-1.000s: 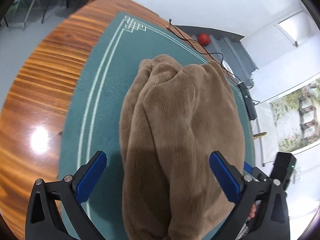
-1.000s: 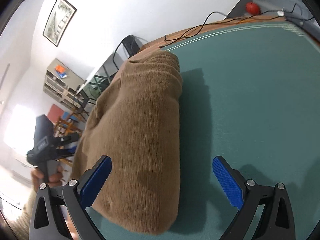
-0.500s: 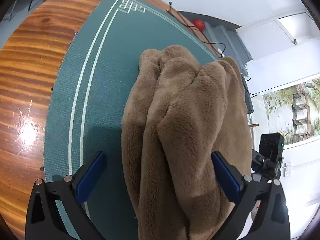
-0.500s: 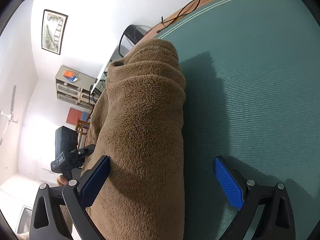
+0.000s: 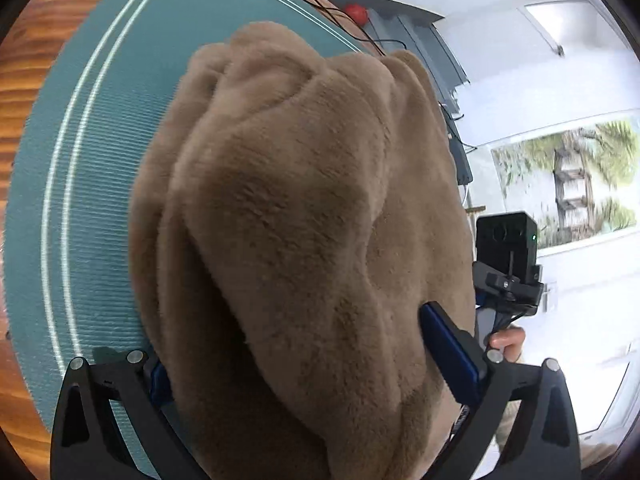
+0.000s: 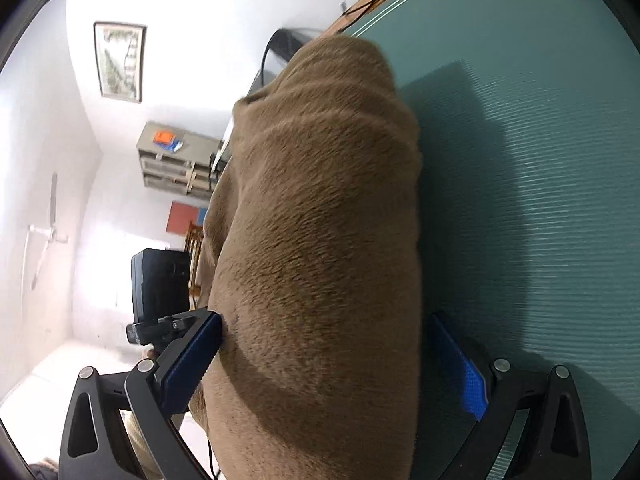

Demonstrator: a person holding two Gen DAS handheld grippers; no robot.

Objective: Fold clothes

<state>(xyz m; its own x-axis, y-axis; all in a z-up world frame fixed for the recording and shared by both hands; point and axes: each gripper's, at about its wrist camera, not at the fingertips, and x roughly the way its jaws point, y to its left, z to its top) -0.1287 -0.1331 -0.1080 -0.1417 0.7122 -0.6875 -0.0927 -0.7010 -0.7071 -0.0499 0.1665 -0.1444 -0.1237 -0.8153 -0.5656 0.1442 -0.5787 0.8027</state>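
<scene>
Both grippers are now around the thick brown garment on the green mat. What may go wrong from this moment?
1. The brown fleece garment is bulky and fills the open left gripper and right gripper. Closing may catch only some layers, so the bundle could sag or unfold.
2. In the right wrist view the garment appears to lie near the table's edge beside the green mat, so a loose part may slide off.
3. Black cables lie on the far side; dragged fabric might snag them.
</scene>
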